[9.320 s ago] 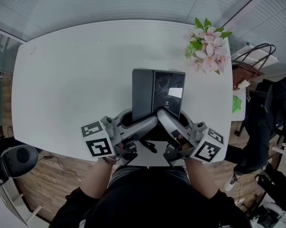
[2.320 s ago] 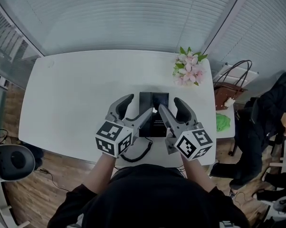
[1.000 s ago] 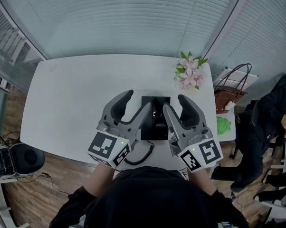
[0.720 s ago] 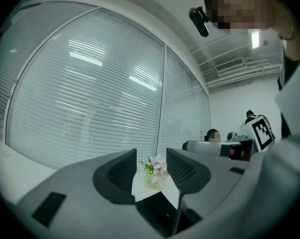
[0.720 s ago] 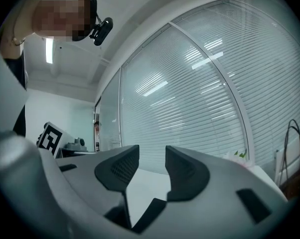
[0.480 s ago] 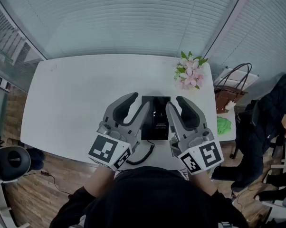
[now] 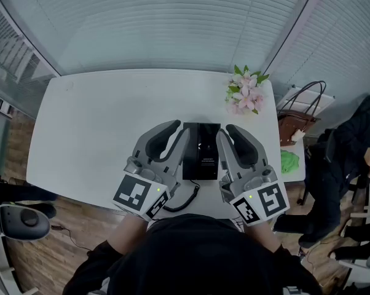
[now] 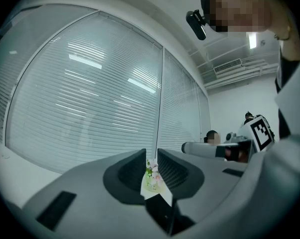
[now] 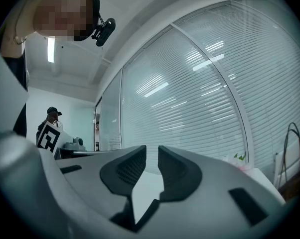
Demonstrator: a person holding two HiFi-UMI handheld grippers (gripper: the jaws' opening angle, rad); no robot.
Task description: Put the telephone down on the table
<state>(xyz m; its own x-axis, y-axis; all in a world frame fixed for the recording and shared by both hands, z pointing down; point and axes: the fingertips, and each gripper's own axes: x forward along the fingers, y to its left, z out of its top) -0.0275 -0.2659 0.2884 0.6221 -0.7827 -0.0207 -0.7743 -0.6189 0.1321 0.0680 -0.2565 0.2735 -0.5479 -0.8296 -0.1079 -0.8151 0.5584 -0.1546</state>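
Note:
The black telephone (image 7: 201, 151) lies flat on the white table (image 7: 99, 121), near its front edge, and its coiled cord (image 7: 180, 203) trails off towards me. My left gripper (image 7: 173, 135) hovers just left of the phone and my right gripper (image 7: 229, 131) just right of it, neither touching it. Both point away from me towards the window blinds. In the left gripper view the jaws are closing to a narrow slit (image 8: 151, 164) with nothing between them. The right gripper view shows the same, jaws closing on a thin empty gap (image 9: 152, 161).
A bunch of pink flowers (image 7: 246, 91) stands at the table's far right corner. Beyond the right edge are a brown handbag (image 7: 299, 114), something green (image 7: 289, 160) and a person in dark clothes (image 7: 354, 143). An office chair (image 7: 19, 220) stands at the lower left.
Both grippers' jaws have narrowed from wide apart to a thin gap. The hands have stayed beside the telephone, which has not moved.

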